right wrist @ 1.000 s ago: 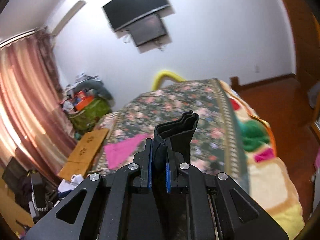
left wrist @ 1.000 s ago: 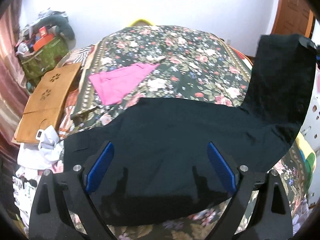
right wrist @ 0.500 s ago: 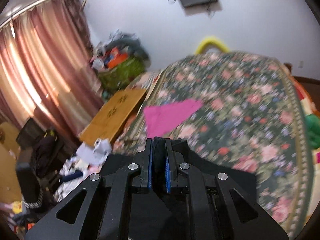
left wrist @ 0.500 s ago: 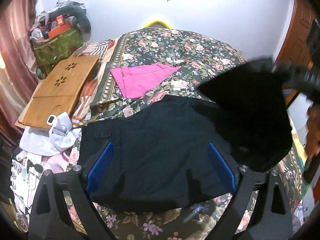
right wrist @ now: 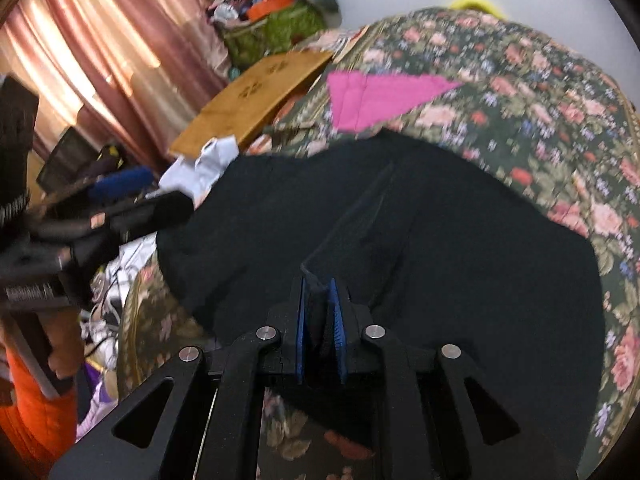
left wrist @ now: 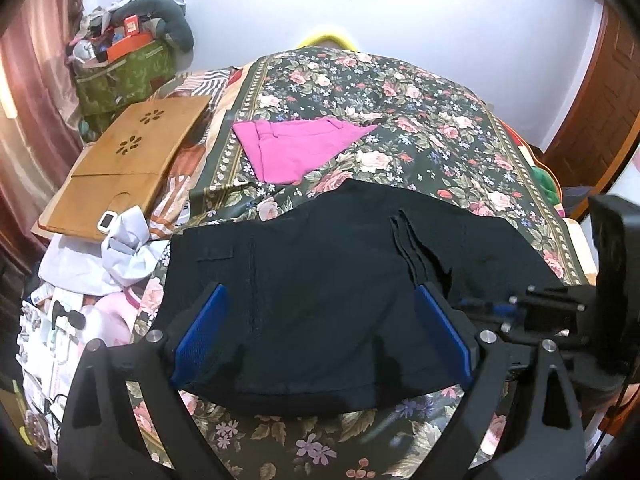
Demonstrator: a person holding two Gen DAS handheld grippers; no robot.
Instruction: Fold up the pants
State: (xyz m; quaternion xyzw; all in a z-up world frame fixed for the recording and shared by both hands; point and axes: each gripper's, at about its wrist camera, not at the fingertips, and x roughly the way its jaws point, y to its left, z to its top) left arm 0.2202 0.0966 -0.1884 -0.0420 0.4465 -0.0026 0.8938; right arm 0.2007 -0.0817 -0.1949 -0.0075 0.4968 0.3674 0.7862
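Observation:
The black pants (left wrist: pixel 320 288) lie on the floral bedspread (left wrist: pixel 400 92), with the leg end folded back over the upper part. My left gripper (left wrist: pixel 320 332) is open and empty, its blue pads (left wrist: pixel 200 332) spread just above the near edge of the pants. My right gripper (right wrist: pixel 319 300) is shut on the hem of the pants (right wrist: pixel 360 220), low over the cloth. The right gripper also shows in the left wrist view (left wrist: pixel 488 308) at the right. The left gripper body (right wrist: pixel 100 224) shows at the left of the right wrist view.
A folded pink garment (left wrist: pixel 296 148) lies farther back on the bed. A wooden lap tray (left wrist: pixel 128 168) and white clothes (left wrist: pixel 104 256) lie at the left edge. A green bag with clutter (left wrist: pixel 120 76) stands by the curtain. A door (left wrist: pixel 596 108) is at the right.
My right gripper has swung the pant leg from high at the right down and left, laying it over the rest of the pants. My left gripper stayed open and shifted slightly.

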